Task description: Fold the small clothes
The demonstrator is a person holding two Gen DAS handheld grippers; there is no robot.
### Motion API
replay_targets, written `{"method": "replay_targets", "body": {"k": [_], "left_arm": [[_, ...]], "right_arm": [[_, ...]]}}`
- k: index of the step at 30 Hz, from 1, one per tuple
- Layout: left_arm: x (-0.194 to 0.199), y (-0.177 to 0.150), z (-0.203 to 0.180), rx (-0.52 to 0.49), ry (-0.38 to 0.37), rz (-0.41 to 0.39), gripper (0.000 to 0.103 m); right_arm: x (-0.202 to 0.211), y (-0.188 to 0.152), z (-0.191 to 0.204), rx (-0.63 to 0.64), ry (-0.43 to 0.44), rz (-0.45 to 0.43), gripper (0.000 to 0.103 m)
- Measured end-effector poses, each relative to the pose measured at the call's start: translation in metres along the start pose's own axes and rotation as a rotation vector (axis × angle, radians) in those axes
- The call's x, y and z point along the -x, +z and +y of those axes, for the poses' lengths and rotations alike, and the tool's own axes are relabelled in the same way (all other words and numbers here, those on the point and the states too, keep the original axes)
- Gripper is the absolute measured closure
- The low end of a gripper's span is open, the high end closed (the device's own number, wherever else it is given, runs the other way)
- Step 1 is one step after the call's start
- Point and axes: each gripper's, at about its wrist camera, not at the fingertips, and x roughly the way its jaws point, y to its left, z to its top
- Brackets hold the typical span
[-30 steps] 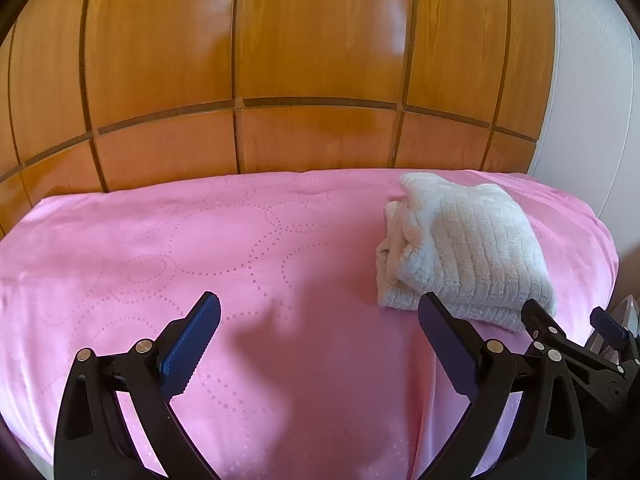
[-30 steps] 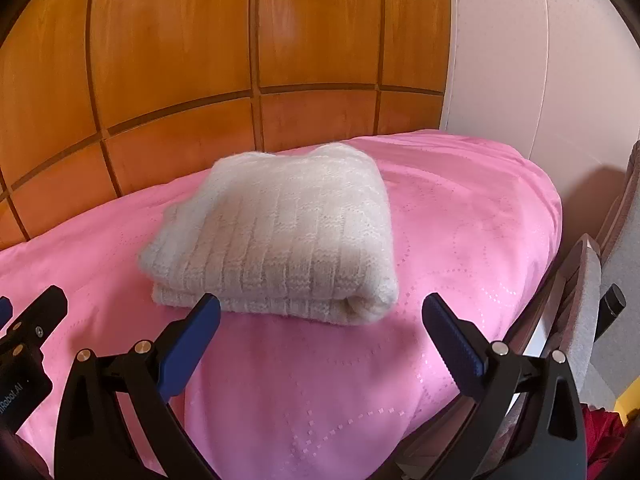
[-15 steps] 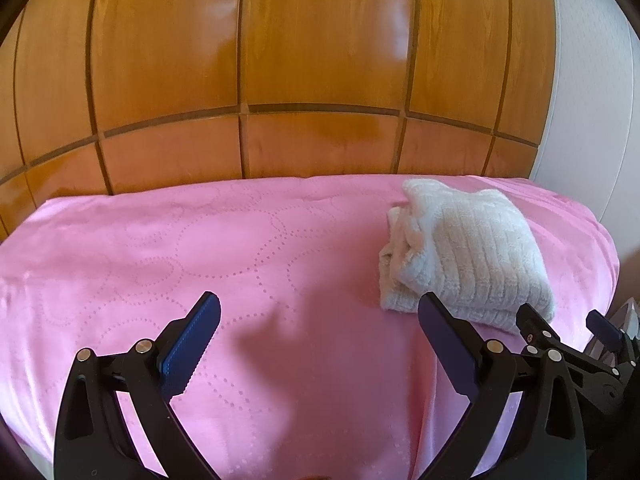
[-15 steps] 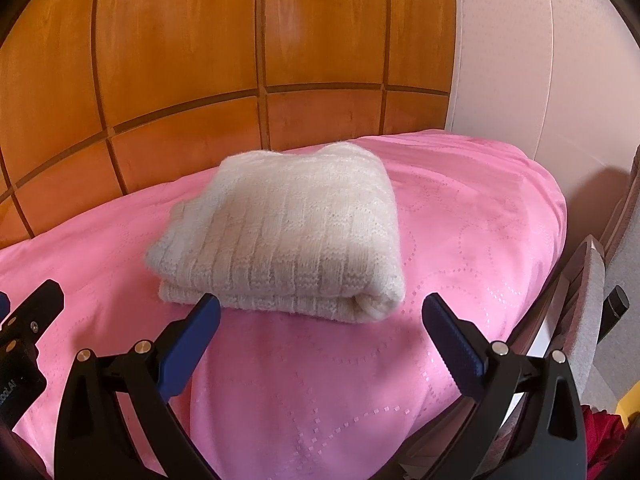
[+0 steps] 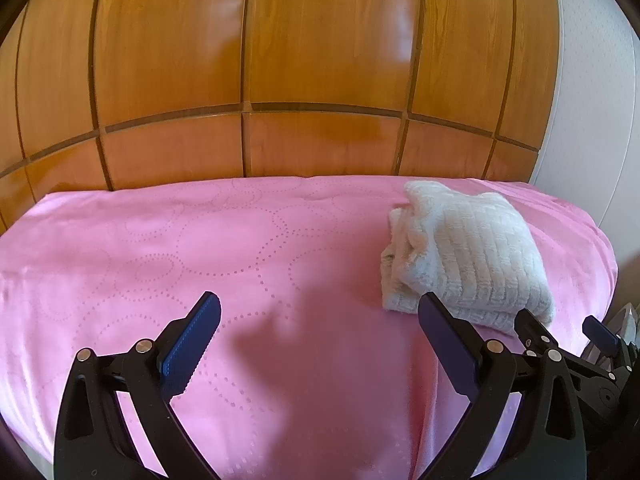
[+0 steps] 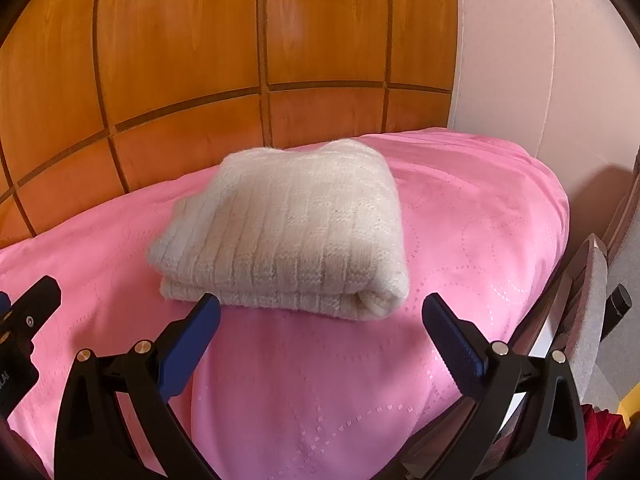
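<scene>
1. The white knit sweater is sitting folded into a chunky rectangle on the pink bedspread, dead centre of the right wrist view. Its rolled fold edge is facing the camera.
2. In the left wrist view the same sweater is showing up at the right of the frame, near the bed's far right corner, with its loose layered edges facing left.
3. The right gripper is hovering low in the frame just in front of the sweater with its fingers spread wide, gripping nothing. The left blue pad is overlapping the sweater's near edge in the picture, but I can't tell if it's actually touching.
4. The left gripper is also gaping wide with nothing in it, hanging over bare pink cover at the bottom of its frame.
5. The wood-panelled headboard is filling the whole top half of both views.
6. A grey chair is peeking in at the right edge of the right wrist view.
</scene>
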Motion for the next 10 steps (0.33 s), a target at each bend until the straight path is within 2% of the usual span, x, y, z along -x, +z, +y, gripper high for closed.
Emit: {"method": "replay_targets", "body": {"k": [7, 10], "left_arm": [[-0.015, -0.003, 0.005, 0.032, 0.021, 0.069, 0.006], [-0.020, -0.006, 0.007, 0.037, 0.040, 0.081, 0.006]], "right_arm": [[0.000, 0.005, -0.003, 0.009, 0.014, -0.020, 0.002], [-0.002, 0.016, -0.017, -0.022, 0.004, -0.034, 0.002]]}}
